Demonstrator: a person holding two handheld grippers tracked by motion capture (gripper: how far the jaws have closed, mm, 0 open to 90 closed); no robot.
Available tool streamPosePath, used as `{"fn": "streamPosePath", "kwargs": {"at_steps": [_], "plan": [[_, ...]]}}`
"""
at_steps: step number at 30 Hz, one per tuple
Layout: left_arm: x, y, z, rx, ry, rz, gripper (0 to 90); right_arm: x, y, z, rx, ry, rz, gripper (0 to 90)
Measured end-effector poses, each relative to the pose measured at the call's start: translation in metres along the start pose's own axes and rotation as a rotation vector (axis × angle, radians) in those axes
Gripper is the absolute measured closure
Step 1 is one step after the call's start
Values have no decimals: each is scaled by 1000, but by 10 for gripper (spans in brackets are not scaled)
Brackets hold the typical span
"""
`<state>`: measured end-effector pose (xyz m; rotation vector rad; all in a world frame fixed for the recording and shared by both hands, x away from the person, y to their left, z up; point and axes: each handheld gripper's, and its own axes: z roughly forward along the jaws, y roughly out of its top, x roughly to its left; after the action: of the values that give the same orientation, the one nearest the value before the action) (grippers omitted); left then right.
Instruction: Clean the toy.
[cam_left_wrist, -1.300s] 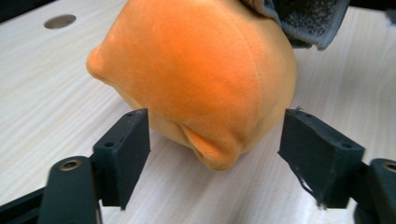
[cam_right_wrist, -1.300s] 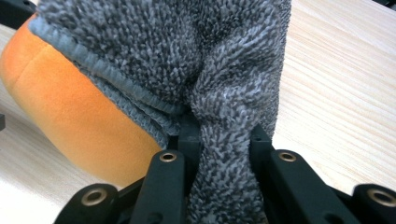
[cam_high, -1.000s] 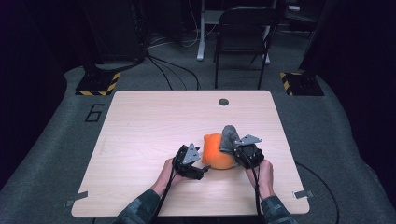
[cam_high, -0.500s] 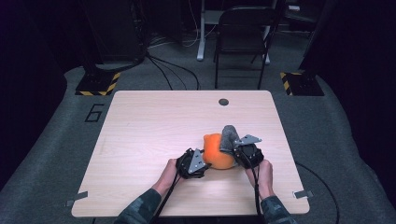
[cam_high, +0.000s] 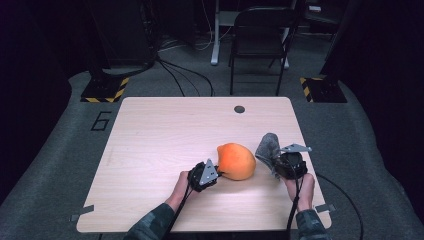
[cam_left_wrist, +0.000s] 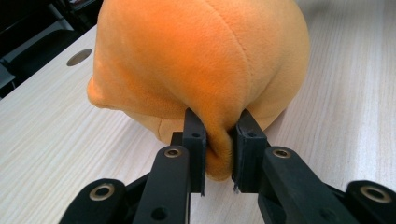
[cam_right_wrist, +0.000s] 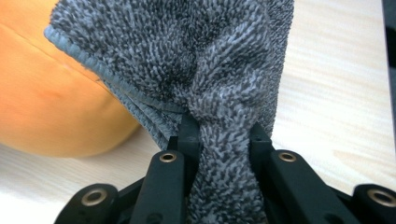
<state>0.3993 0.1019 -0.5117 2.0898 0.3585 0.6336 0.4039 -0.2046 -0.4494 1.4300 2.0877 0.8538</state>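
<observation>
An orange plush toy (cam_high: 236, 161) lies on the light wooden table (cam_high: 165, 135), near its front right. My left gripper (cam_high: 217, 172) is at the toy's near left side, shut on a fold of its orange fabric (cam_left_wrist: 219, 140). A grey towel (cam_high: 268, 148) stands bunched up just right of the toy. My right gripper (cam_high: 276, 161) is shut on the grey towel (cam_right_wrist: 224, 84), which hangs pinched between the jaws. In the right gripper view the orange plush toy (cam_right_wrist: 51, 102) sits close behind the towel, at the left.
A round dark grommet (cam_high: 239, 109) sits in the table's far edge. A black folding chair (cam_high: 260, 35) stands behind the table. Cables and yellow-black striped floor marks (cam_high: 107, 90) lie on the grey carpet around it.
The right gripper has pulled the grey towel off the orange toy and to the right. The left gripper stays shut on the toy's near side.
</observation>
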Motion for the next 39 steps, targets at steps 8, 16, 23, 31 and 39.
{"fn": "streamPosePath", "kwargs": {"at_steps": [8,16,23,31,39], "plan": [[2,0,-1,-43,4,-73,805,5,-1,3,11,-15,-8,747],[6,-2,-1,-44,-9,-101,804,-4,-3,7,17,-9,19,747],[7,3,-4,-77,-5,-149,808,-10,-2,0,-15,-15,40,747],[15,18,-23,-173,-45,-308,814,-8,-1,-1,-16,-28,32,747],[15,29,-32,-158,-73,-502,810,-2,8,-20,-70,-26,-3,747]]}}
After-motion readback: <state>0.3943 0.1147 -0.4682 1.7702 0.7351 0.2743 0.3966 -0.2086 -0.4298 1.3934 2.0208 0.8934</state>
